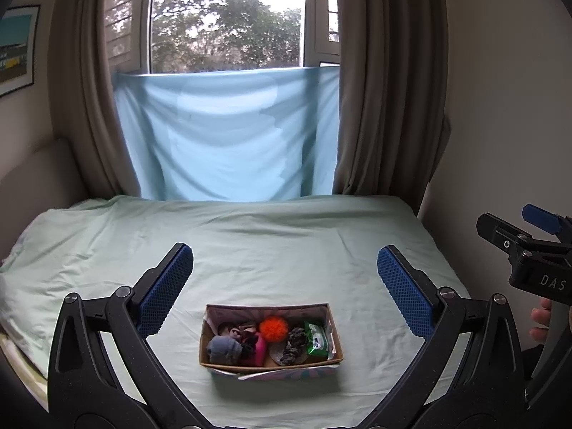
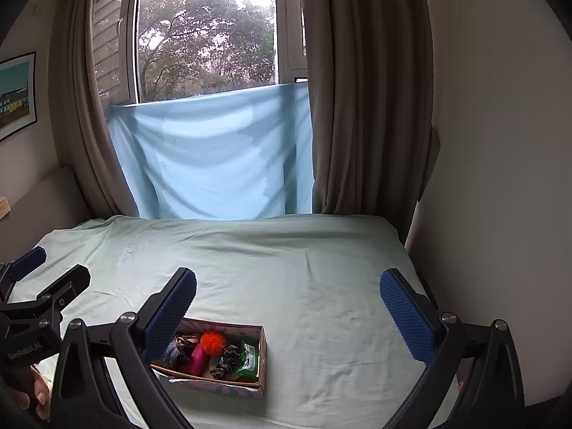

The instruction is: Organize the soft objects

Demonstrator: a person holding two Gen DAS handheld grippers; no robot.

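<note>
A cardboard box (image 1: 271,336) sits on the pale green bed sheet (image 1: 250,243), near the front edge of the bed. Inside it lie an orange pompom (image 1: 273,328), a grey sock ball (image 1: 223,349), a pink item (image 1: 258,352), a dark knitted piece (image 1: 294,345) and a green packet (image 1: 317,339) against the right wall. The left gripper (image 1: 285,287) hangs above the box with its blue pads wide apart, holding nothing. The right gripper (image 2: 287,312) is likewise spread wide and empty, with the box below its left finger. Behind the bed hang a light blue cloth (image 1: 228,136) and brown curtains (image 1: 386,89).
</note>
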